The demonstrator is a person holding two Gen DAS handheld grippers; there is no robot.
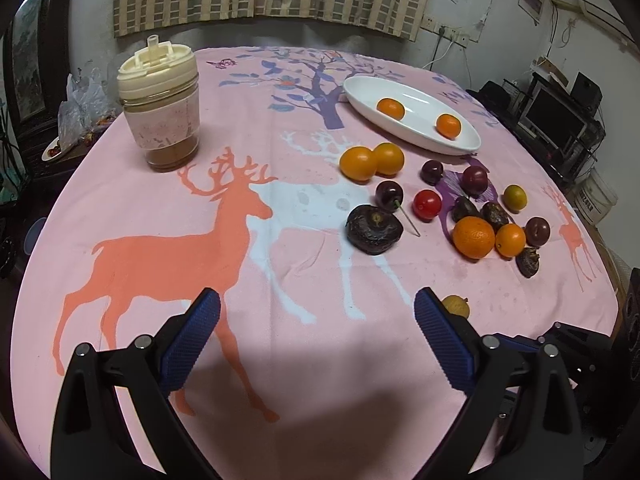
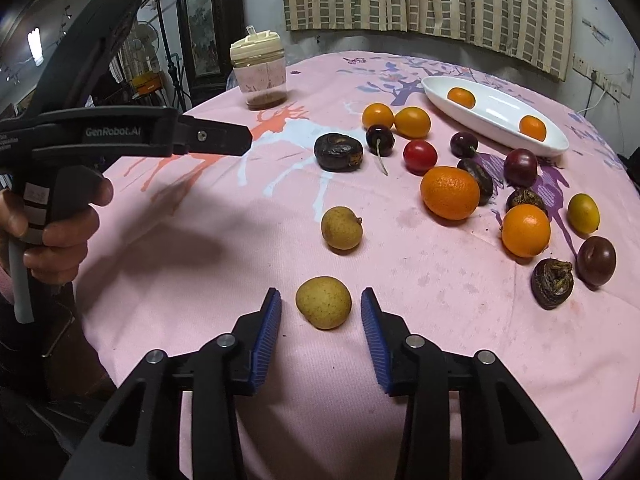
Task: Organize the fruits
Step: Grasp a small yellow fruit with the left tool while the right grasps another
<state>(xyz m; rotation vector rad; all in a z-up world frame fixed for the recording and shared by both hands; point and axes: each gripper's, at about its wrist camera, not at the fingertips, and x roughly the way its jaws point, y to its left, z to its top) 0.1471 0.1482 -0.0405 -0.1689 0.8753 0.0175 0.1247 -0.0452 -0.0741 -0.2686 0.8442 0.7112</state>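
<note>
A white oval dish point(image 1: 416, 130) point(image 2: 500, 118) holds two small oranges point(image 1: 391, 108) point(image 2: 532, 127). Loose oranges point(image 2: 449, 192), dark plums point(image 2: 520, 167), a red tomato point(image 2: 419, 155), a cherry point(image 2: 380, 139), dark wrinkled fruits point(image 2: 338, 151) and yellow-brown longans lie on the pink deer cloth. My right gripper point(image 2: 321, 310) is open with one longan point(image 2: 323, 302) between its blue pads, not touching. A second longan point(image 2: 341, 227) lies just beyond. My left gripper point(image 1: 316, 312) is open and empty above the cloth; it shows from the side in the right wrist view point(image 2: 240, 140).
A lidded jar point(image 1: 159, 108) point(image 2: 261, 74) stands at the far left of the round table. The table edge curves close on the right. Shelves and electronics point(image 1: 560, 120) stand beyond it; a dark cabinet point(image 2: 208, 20) is behind.
</note>
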